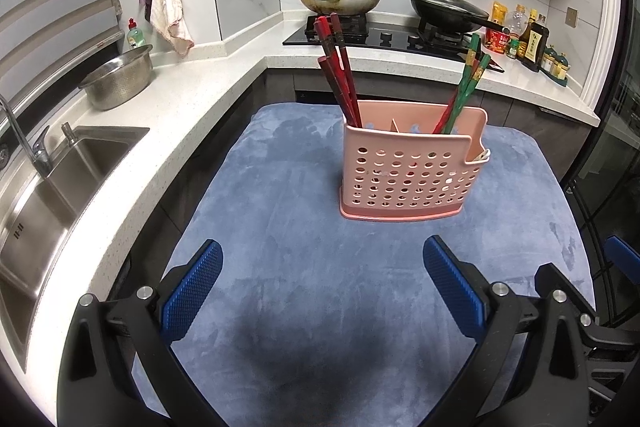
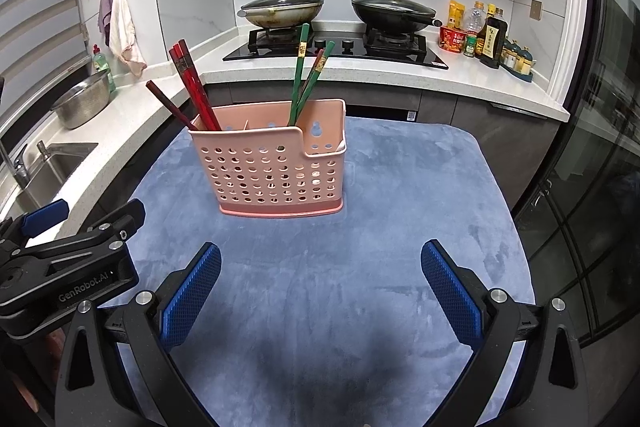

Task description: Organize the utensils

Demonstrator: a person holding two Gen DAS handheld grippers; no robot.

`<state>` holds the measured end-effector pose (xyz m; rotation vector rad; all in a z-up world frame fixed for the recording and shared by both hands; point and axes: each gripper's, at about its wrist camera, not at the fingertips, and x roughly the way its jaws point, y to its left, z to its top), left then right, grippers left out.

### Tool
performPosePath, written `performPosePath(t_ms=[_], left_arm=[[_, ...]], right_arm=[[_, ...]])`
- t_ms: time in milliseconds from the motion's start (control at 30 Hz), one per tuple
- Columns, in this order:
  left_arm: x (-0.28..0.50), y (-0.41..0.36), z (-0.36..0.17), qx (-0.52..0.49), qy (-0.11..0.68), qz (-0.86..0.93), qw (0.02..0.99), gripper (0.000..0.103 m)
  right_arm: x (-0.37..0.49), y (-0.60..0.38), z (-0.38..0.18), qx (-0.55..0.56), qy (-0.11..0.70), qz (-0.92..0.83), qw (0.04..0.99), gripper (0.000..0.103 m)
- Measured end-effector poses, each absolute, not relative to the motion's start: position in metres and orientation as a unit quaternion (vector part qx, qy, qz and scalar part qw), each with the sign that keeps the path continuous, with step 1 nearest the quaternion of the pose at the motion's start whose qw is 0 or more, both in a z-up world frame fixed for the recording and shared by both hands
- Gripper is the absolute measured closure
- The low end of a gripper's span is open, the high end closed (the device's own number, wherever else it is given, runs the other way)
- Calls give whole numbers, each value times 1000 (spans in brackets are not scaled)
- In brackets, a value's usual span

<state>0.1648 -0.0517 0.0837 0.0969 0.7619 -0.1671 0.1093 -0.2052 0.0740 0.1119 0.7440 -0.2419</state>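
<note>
While both tools hover over the blue mat | left gripper (image 1: 322, 287) and right gripper (image 2: 320, 287) released, empty | pink perforated plastic caddy (image 2: 276, 167) straight ahead, well apart | red chopsticks (image 2: 192, 91) in its left compartment, green chopsticks (image 2: 306, 83) right, near-upright | neither arm clearly nearer.

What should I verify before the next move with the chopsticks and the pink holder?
1. Left tool open, nothing held: ok.
2. Right tool open, nothing held: ok.
3. Pink holder upright on the blue mat: ok.
4. Red chopsticks all in the left compartment: ok.
5. Green chopsticks only in the right compartment: cannot tell; in the left wrist view a red stick seems to stand among them.
6. Loose utensils left on the mat: none in view, ok.
</note>
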Motion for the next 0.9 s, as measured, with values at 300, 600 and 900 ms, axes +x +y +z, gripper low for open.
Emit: performPosePath(t_ms=[300,600,900], left_arm=[[164,-53,81,52,369,-82,924,7],[165,-55,82,60,369,-84,923,7],[166,-57,80,61,371,-85,923,7]], right_arm=[[110,-204,73,54,364,-118,922,6],[111,-204,73,54,364,-119,922,6],[110,-205,73,54,365,-120,922,6]])
